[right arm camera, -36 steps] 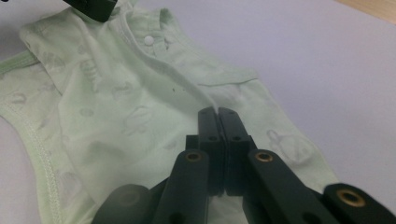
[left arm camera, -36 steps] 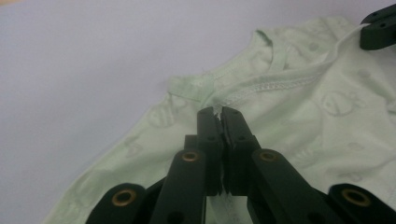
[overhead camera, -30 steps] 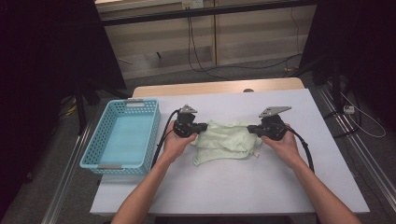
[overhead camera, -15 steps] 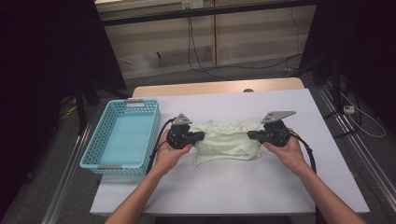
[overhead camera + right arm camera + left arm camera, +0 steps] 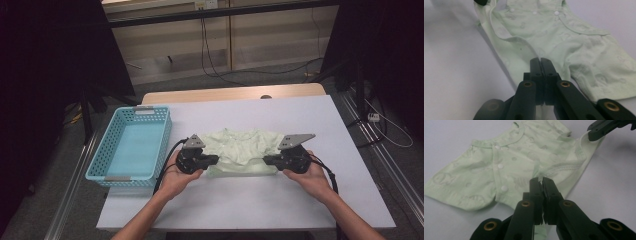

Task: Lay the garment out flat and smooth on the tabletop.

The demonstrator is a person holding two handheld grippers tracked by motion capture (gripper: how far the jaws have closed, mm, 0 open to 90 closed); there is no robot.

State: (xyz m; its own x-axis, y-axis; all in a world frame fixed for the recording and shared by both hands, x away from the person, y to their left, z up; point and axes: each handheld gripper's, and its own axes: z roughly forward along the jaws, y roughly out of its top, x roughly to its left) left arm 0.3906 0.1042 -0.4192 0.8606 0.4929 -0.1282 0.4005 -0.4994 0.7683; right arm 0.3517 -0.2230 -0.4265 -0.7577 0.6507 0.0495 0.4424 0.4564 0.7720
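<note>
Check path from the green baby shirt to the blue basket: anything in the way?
Nothing visible. The green baby shirt is pinched at both ends by the left hand-held gripper and right hand-held gripper. The blue basket sits just left, with bare table between.

Dim overall in the high view, with the brightest zone on the white table (image 5: 300,130) and black, unreadable areas at both upper sides. Slightly soft and grainy there, no strong glare. Soft shadows under the hands (light apparently from above). In the left gripper view, sharp enough on the pale green baby shirt (image 5: 506,167), blurred on the nearest black gripper parts at the bottom edge. In the right gripper view, a grey shadow falling across the table at left, colours slightly bluish, far cloth soft.
</note>
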